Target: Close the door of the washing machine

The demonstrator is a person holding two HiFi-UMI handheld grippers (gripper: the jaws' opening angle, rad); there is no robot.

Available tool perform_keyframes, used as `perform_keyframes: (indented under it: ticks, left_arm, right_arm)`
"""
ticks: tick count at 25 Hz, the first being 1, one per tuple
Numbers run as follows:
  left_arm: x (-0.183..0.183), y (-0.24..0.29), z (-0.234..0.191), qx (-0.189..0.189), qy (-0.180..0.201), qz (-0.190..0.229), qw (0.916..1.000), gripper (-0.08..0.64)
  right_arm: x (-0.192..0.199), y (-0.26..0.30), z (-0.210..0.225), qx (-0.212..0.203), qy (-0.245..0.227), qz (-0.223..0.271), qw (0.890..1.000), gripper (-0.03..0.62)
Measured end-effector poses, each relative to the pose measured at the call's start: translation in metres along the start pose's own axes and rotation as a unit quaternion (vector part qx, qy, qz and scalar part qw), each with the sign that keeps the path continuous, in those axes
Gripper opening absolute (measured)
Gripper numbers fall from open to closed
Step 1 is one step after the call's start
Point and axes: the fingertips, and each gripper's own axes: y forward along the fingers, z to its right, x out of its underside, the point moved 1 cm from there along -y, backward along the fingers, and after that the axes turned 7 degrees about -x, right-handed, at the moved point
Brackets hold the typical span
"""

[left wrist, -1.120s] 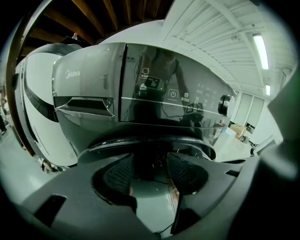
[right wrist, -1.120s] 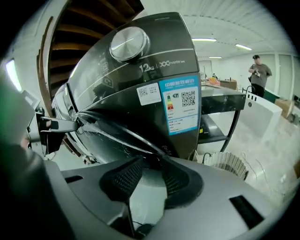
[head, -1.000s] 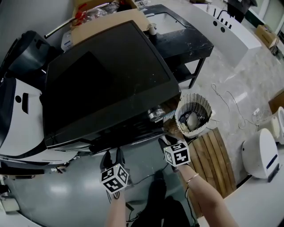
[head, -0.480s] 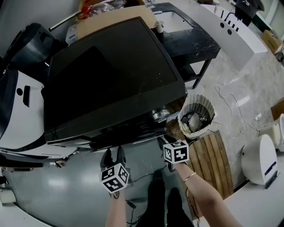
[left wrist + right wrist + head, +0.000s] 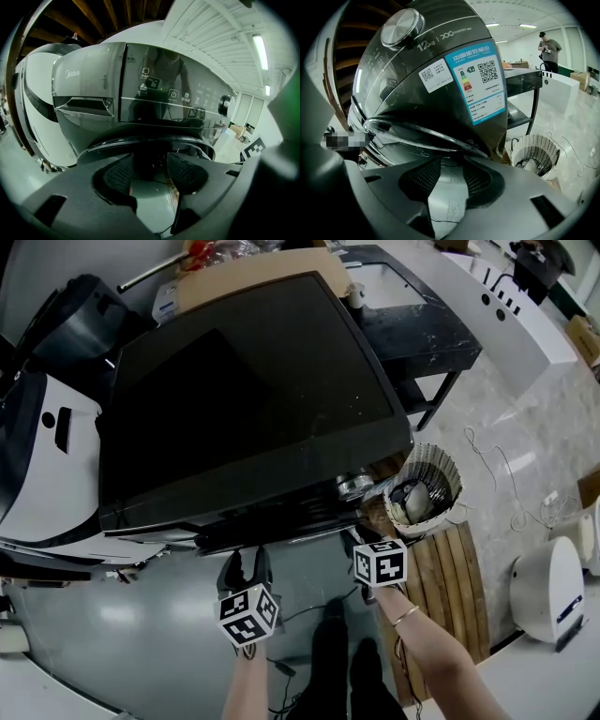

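Across most of the head view sits the washing machine (image 5: 244, 399), a boxy, glossy dark shell with a smooth flat top. On its front, under the control panel (image 5: 178, 98), the round door (image 5: 426, 136) shows a clear curved rim; whether it is latched is hard to tell. A woven basket (image 5: 450, 470) stands by its right corner. Both grippers slant down toward the door. The left gripper (image 5: 150, 164) has its ribbed jaws spread and empty. The right gripper (image 5: 451, 171) has its jaws opening, with nothing between them.

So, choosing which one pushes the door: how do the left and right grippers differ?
The left gripper faces the middle of the washing machine; the right gripper faces the corner by its knob, nearer the basket. The right's jaws are opening; the left's stand apart. Both are empty.
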Motion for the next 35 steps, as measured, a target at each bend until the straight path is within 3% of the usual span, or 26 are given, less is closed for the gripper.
perform_keyframes:
  ticks: [17, 26, 35]
  left_arm:
    - [0.008, -0.02, 0.007, 0.015, -0.007, -0.009, 0.9998, 0.235]
    - [0.018, -0.068, 0.013, 0.017, -0.004, -0.005, 0.9998, 0.168]
    - [0.028, -0.153, 0.024, 0.022, 0.002, 0.013, 0.9997, 0.061]
  right_arm:
    - [0.001, -0.026, -0.023, 0.002, -0.029, 0.014, 0.999, 0.144]
    - [0.009, -0.082, -0.06, -0.018, -0.05, 0.034, 0.998, 0.112]
    - [0.014, -0.177, -0.11, -0.04, -0.069, 0.086, 0.993, 0.057]
